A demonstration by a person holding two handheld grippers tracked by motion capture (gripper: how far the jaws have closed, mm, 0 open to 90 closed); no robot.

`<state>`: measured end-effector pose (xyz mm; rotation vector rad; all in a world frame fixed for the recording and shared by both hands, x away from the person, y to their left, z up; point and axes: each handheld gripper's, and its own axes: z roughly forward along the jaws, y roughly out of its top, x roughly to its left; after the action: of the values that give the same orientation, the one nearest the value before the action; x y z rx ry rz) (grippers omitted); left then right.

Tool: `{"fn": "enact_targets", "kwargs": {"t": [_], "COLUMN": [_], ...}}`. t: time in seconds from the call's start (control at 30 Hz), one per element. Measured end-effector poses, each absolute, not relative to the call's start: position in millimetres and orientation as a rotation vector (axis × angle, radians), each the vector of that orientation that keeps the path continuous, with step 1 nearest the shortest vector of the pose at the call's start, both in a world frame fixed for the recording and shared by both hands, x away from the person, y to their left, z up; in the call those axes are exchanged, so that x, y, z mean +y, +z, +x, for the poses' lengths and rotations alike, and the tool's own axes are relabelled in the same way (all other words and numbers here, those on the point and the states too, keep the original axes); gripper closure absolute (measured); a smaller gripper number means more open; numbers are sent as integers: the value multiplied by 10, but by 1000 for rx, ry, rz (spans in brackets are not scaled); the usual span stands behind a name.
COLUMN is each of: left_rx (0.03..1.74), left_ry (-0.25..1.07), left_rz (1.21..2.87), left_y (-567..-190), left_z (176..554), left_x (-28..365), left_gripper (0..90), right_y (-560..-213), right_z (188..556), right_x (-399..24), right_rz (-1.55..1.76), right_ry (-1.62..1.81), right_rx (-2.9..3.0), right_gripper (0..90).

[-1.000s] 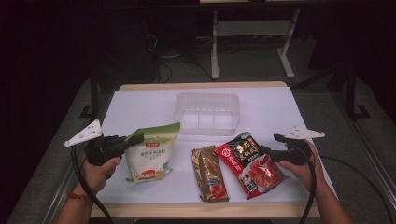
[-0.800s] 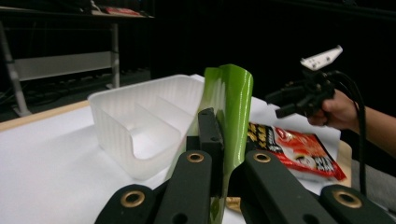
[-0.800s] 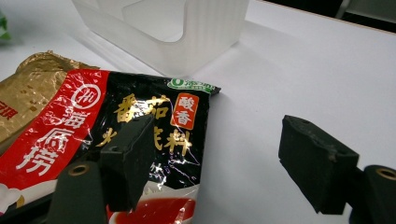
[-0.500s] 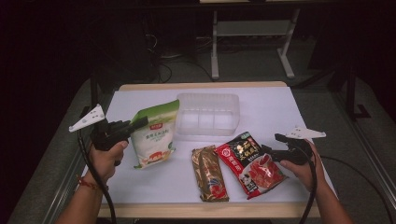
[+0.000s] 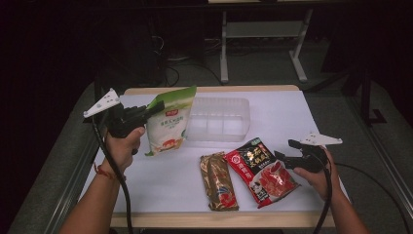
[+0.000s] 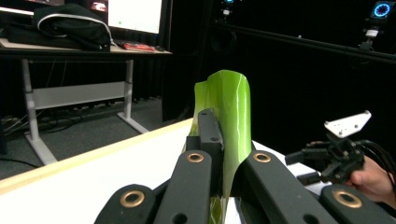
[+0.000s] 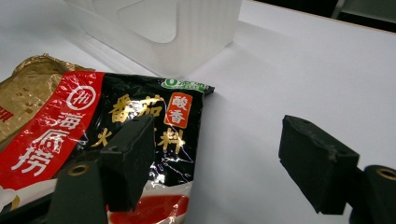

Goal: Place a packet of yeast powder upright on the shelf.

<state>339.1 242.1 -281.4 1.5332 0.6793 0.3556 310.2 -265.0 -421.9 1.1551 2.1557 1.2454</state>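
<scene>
Green-topped snack pouch [image 5: 168, 127] hangs pinched in the left gripper [image 5: 155, 108], at nine o'clock of the clear bin [image 5: 218, 119], likely bound there; the right gripper [image 5: 281, 159] waits spread.

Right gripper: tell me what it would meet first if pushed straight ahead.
Probably the red-and-black glossy sauce packet: the right gripper, open, points along its corner. The clear plastic box lies beyond; depth is uncertain.
</scene>
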Motion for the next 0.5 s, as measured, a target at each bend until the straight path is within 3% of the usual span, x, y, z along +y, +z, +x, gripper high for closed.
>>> {"fn": "enact_targets", "kwargs": {"t": [0.5], "left_rx": [722], "left_ry": [372], "left_rz": [1510], "left_y": [-2780], "left_z": [3878], "left_x": [1981], "left_gripper": [900], "right_y": [-4234], "right_z": [3092], "right_x": [-2670], "right_rz": [1154], "right_ry": [1225], "right_rx": [2159], "right_gripper": [261]}}
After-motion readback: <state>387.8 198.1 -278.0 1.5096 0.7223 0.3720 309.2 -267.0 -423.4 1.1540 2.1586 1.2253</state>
